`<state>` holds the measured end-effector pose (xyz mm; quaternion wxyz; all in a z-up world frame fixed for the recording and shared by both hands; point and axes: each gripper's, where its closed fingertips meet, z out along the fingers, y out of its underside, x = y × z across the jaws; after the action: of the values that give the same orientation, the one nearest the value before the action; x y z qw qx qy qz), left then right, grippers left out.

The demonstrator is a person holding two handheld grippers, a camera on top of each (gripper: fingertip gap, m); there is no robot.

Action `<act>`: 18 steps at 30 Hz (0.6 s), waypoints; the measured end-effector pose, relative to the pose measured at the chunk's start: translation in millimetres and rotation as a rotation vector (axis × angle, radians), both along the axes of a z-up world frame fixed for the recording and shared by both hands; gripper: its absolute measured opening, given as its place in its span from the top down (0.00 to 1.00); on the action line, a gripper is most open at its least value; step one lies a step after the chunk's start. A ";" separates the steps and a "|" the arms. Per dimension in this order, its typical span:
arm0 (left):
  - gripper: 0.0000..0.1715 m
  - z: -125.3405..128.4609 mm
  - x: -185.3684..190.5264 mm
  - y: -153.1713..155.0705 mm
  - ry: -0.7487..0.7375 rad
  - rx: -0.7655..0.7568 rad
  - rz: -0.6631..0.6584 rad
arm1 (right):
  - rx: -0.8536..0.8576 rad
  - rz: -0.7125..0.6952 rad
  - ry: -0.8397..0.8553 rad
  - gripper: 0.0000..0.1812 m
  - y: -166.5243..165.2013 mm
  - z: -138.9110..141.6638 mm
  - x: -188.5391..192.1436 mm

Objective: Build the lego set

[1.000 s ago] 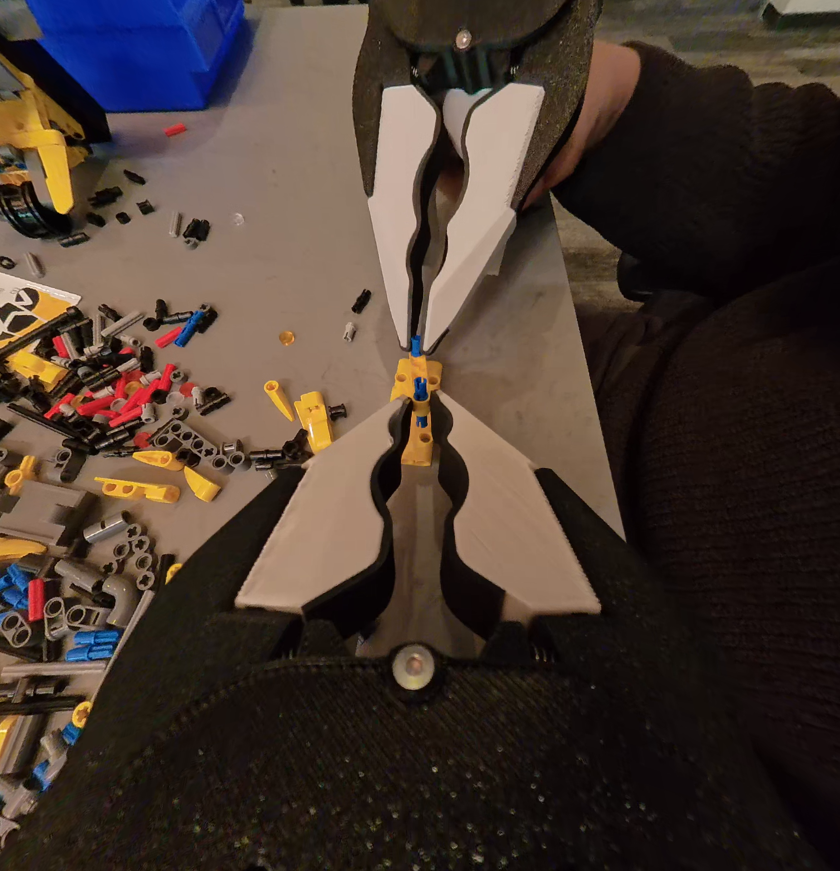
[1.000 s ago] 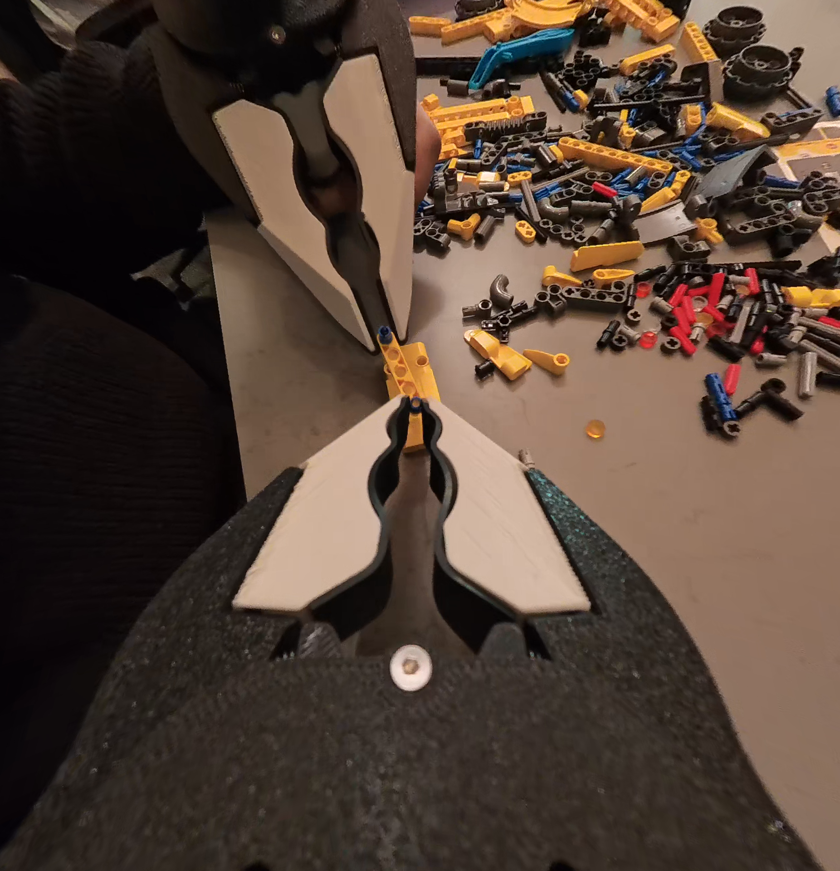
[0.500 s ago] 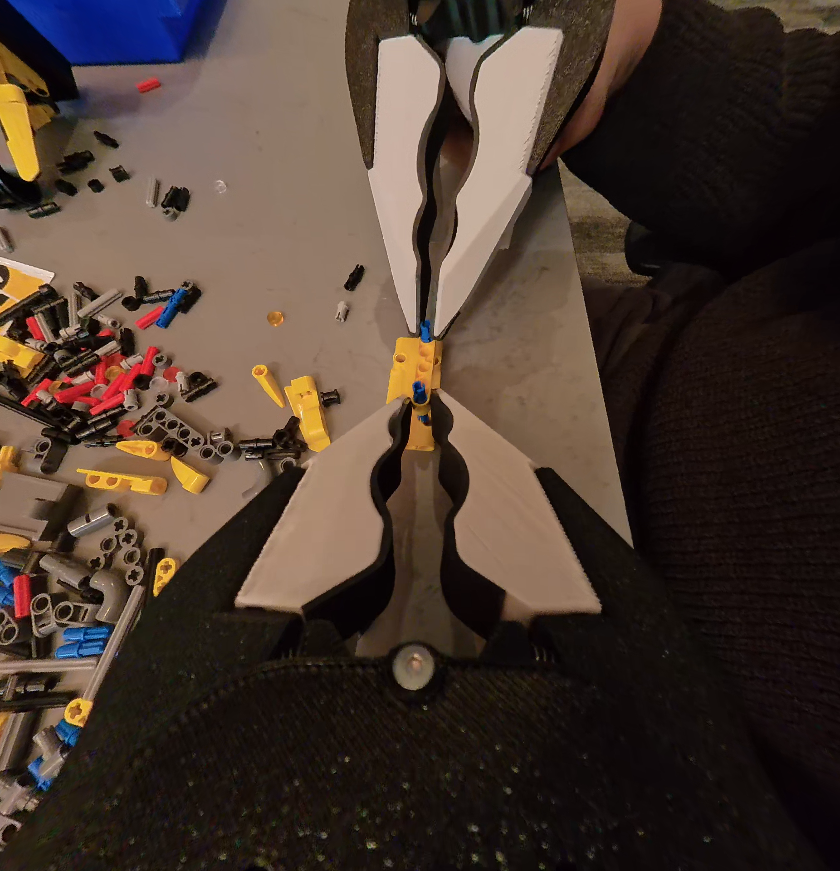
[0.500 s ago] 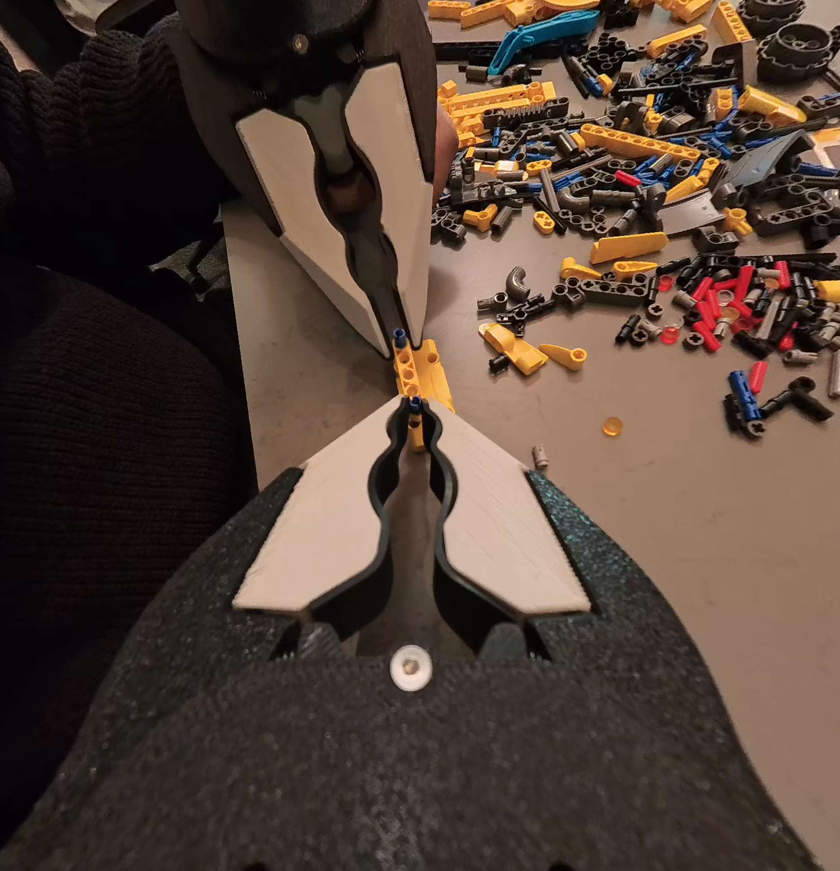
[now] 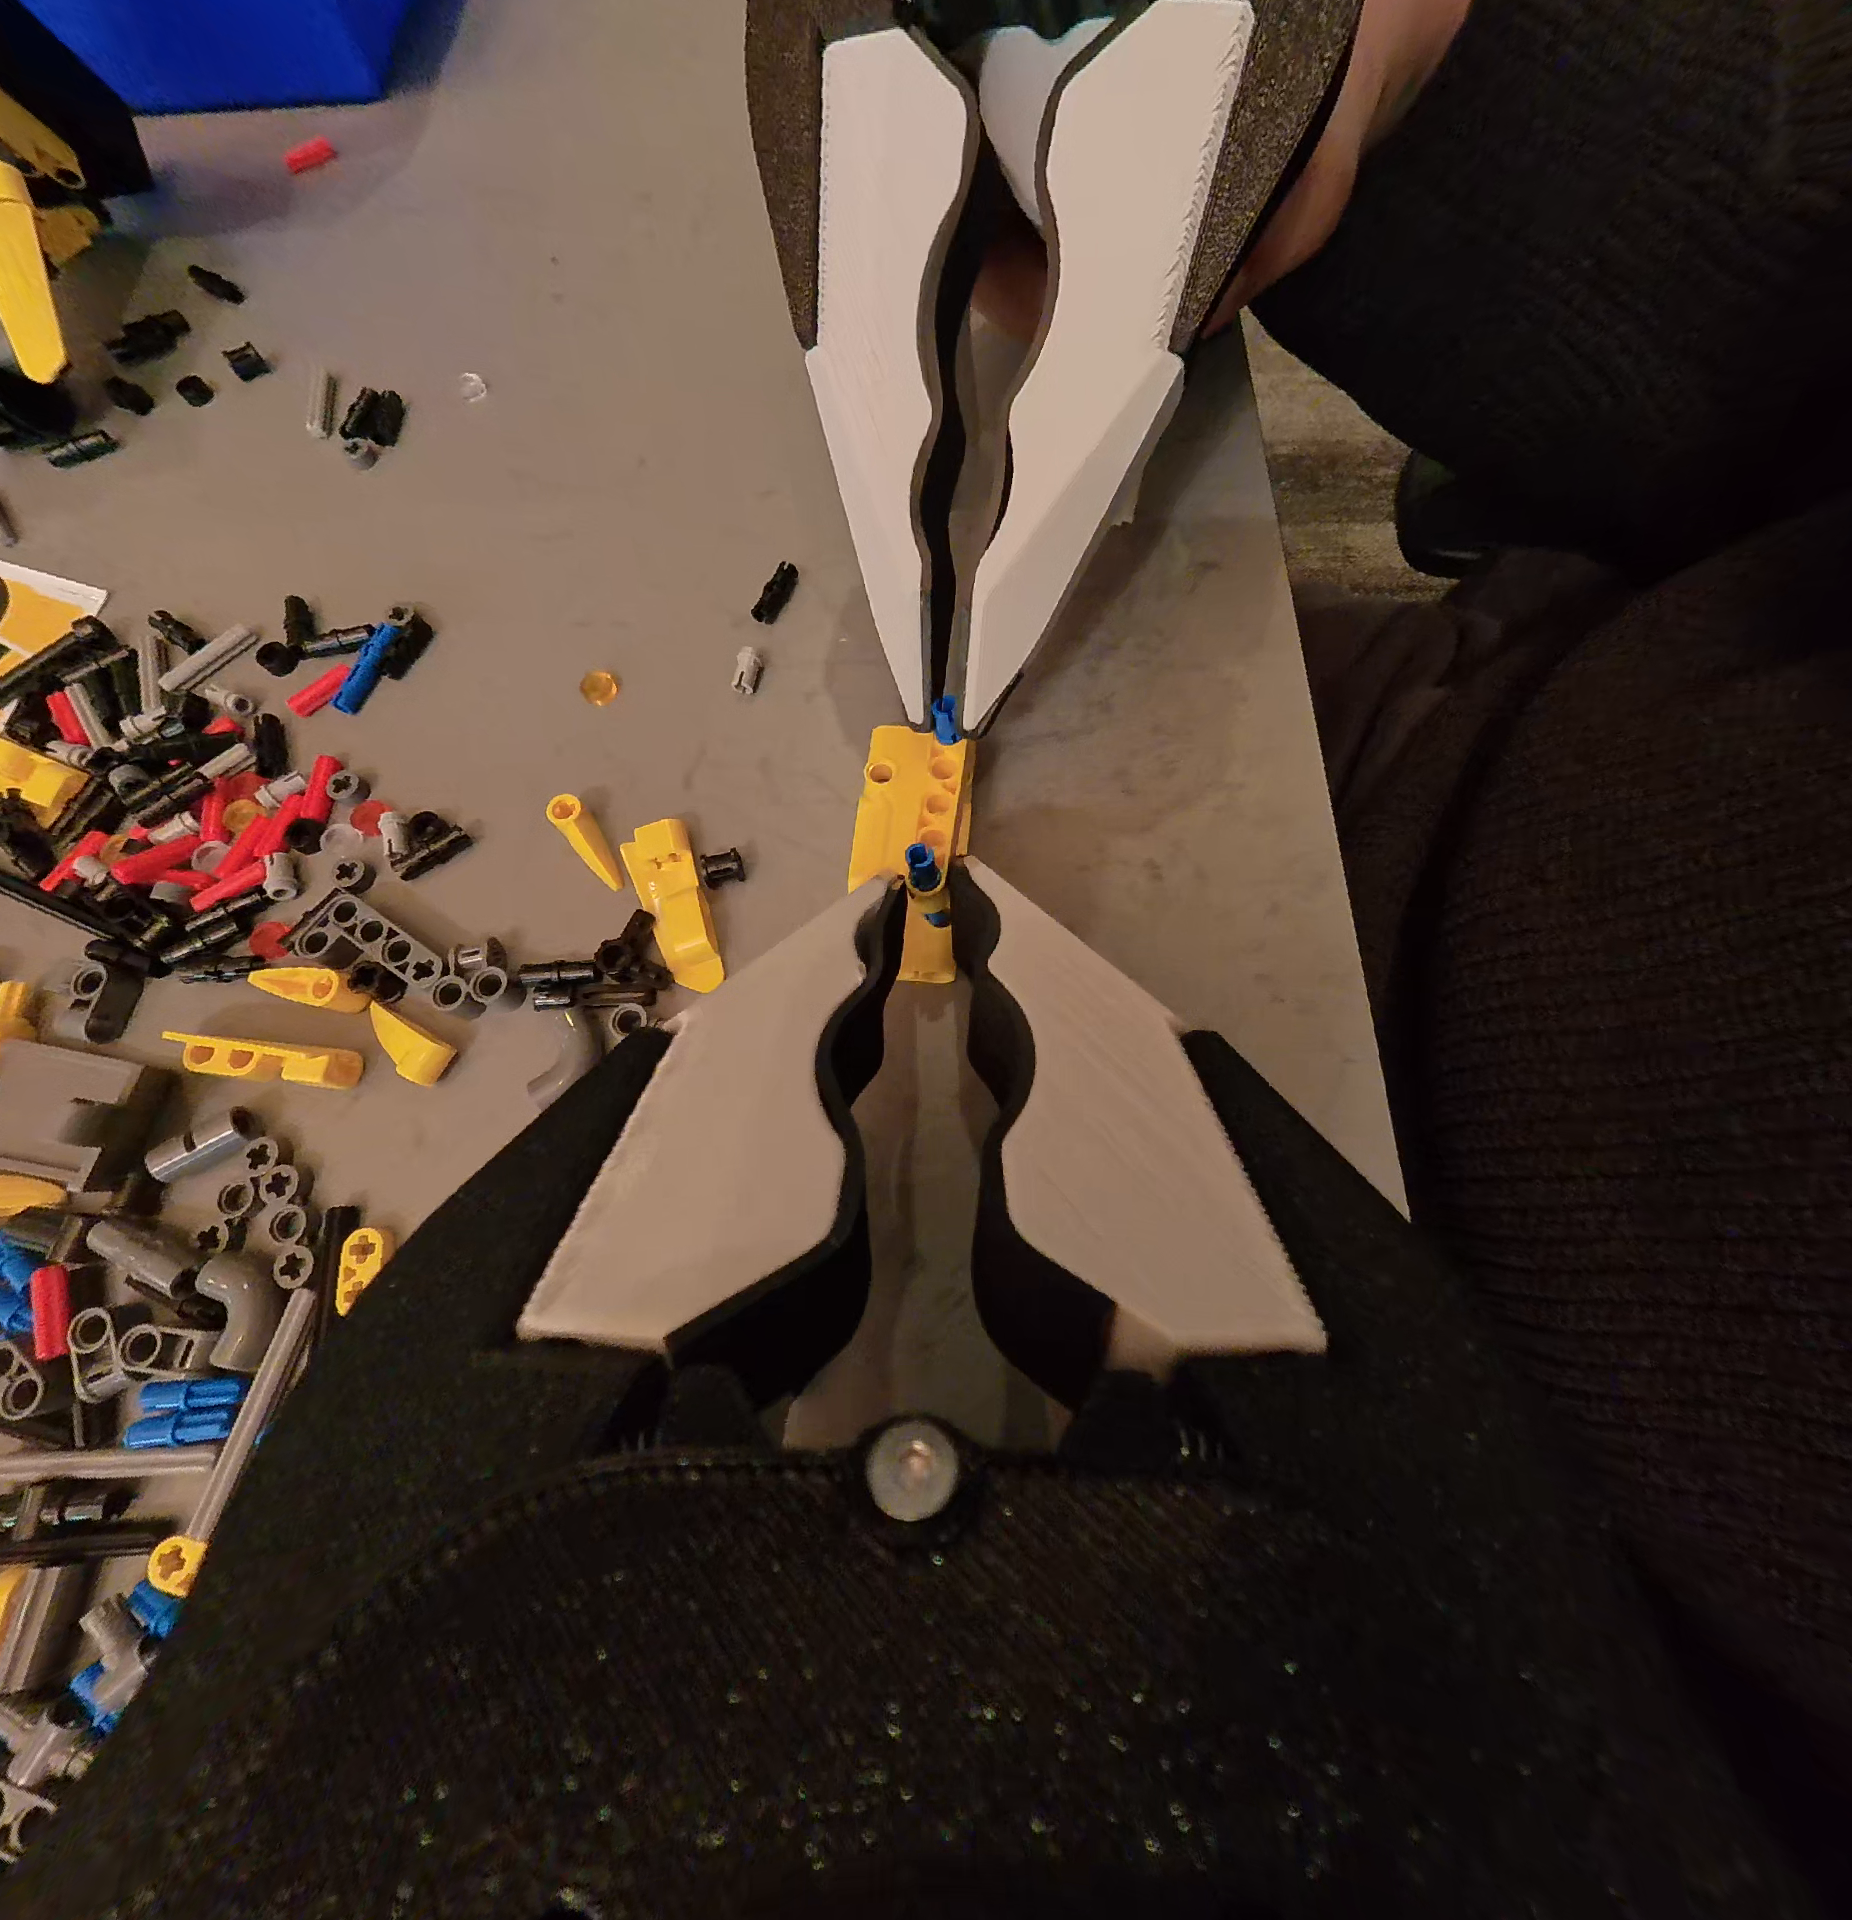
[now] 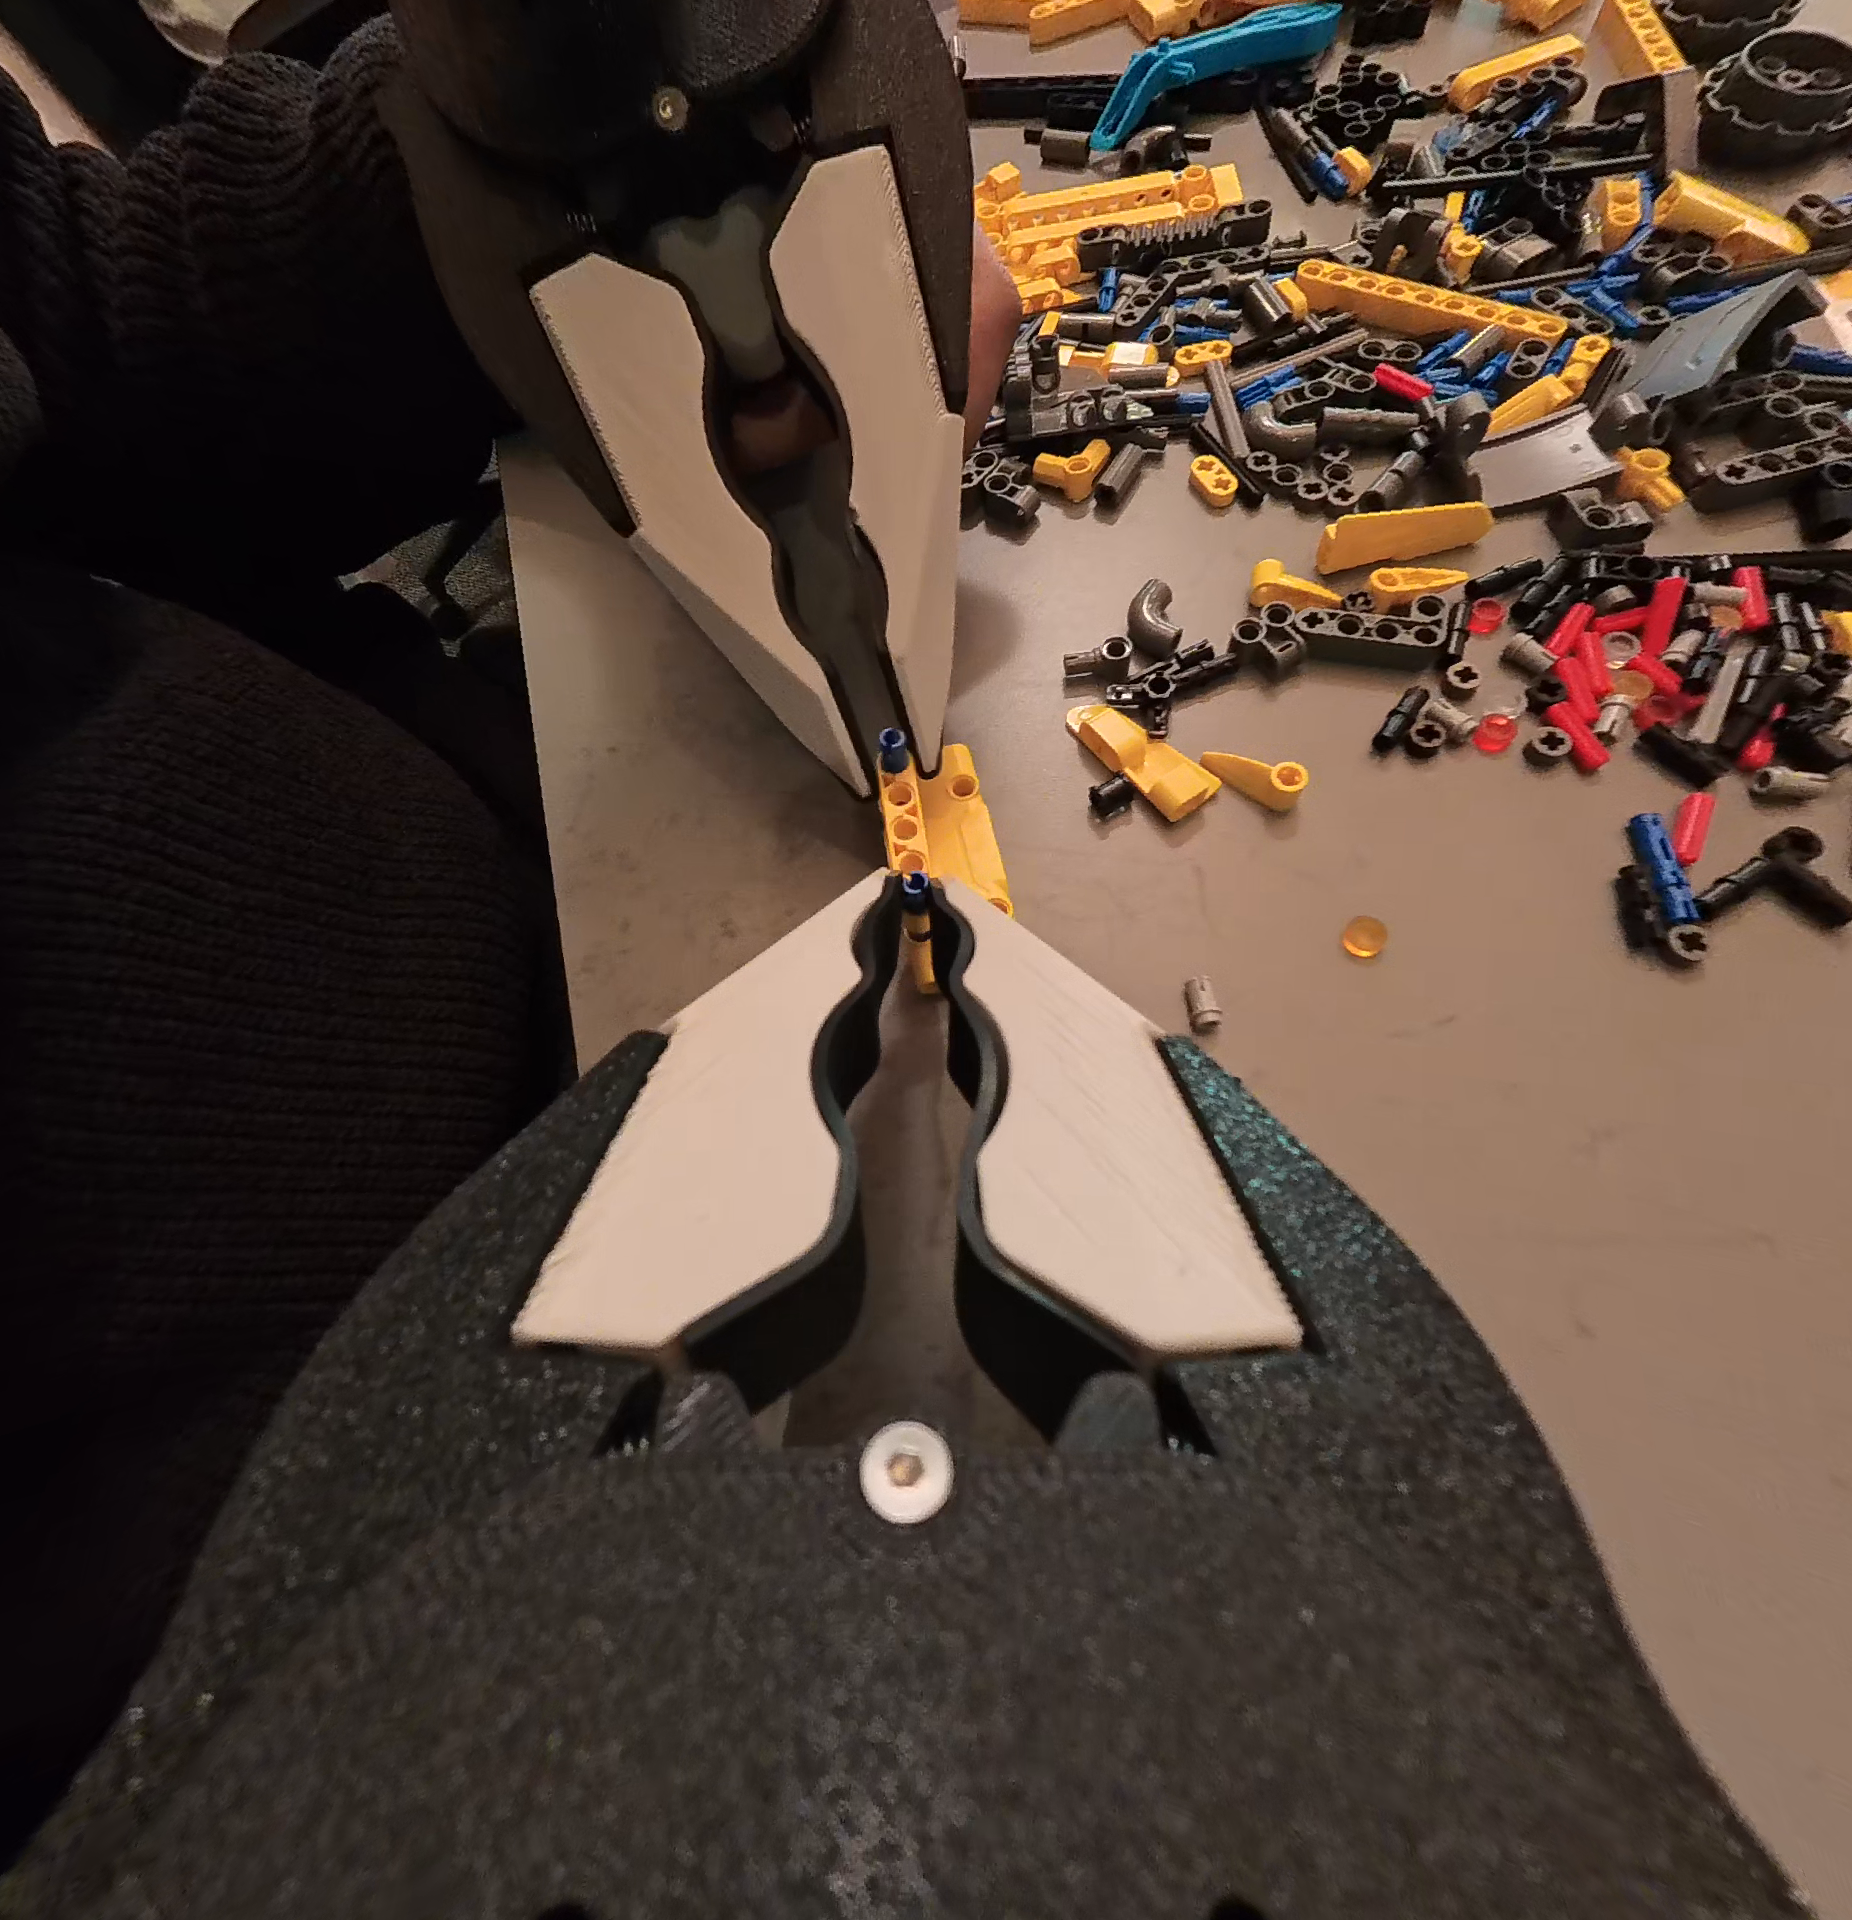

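A small yellow lego assembly (image 5: 906, 810) with holes is held just above the grey table (image 5: 589, 312) near its edge. My left gripper (image 5: 917, 896) is shut on its near end, where a blue pin (image 5: 920, 862) sticks up. My right gripper (image 5: 943, 715) comes from the opposite side and is shut on a second blue pin (image 5: 943, 712) at the far end. In the right wrist view my right gripper (image 6: 914, 885) pinches that blue pin (image 6: 914, 885) against the yellow assembly (image 6: 948, 831), and the left gripper (image 6: 901, 771) faces it.
Loose lego parts (image 5: 174, 831) are spread to the left, also in the right wrist view (image 6: 1524, 416). A blue bin (image 5: 226, 52) and a part-built yellow model (image 5: 8, 239) stand at the back. The table edge (image 5: 1317, 831) and a person's dark sleeve (image 5: 1628, 935) are close by. Less than 4 cm separates the two grippers' tips.
Both grippers stay shut on the yellow assembly. The pair has drifted a little over the table, and the two grippers have come slightly closer together.
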<state>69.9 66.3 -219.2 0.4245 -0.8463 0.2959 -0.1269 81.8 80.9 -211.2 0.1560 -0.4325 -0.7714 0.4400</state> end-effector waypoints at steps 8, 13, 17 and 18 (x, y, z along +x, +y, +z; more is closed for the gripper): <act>0.97 -0.6 -0.6 0.5 0.029 0.019 0.004 | 0.021 -0.003 0.013 0.98 -0.2 0.0 0.7; 0.97 -0.9 -2.0 0.9 0.064 0.046 0.001 | 0.064 -0.011 0.038 0.97 -0.5 -0.1 0.5; 0.97 -1.1 -3.5 1.8 0.083 0.059 0.005 | 0.104 -0.020 0.062 0.97 -0.3 -0.2 -0.1; 0.97 -1.2 -3.9 2.1 0.086 0.060 0.006 | 0.106 -0.023 0.063 0.97 0.0 -0.3 -0.5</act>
<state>66.0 68.3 -220.4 0.4372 -0.8387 0.3147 -0.0802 81.4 80.9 -211.5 0.2080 -0.4181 -0.7833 0.4103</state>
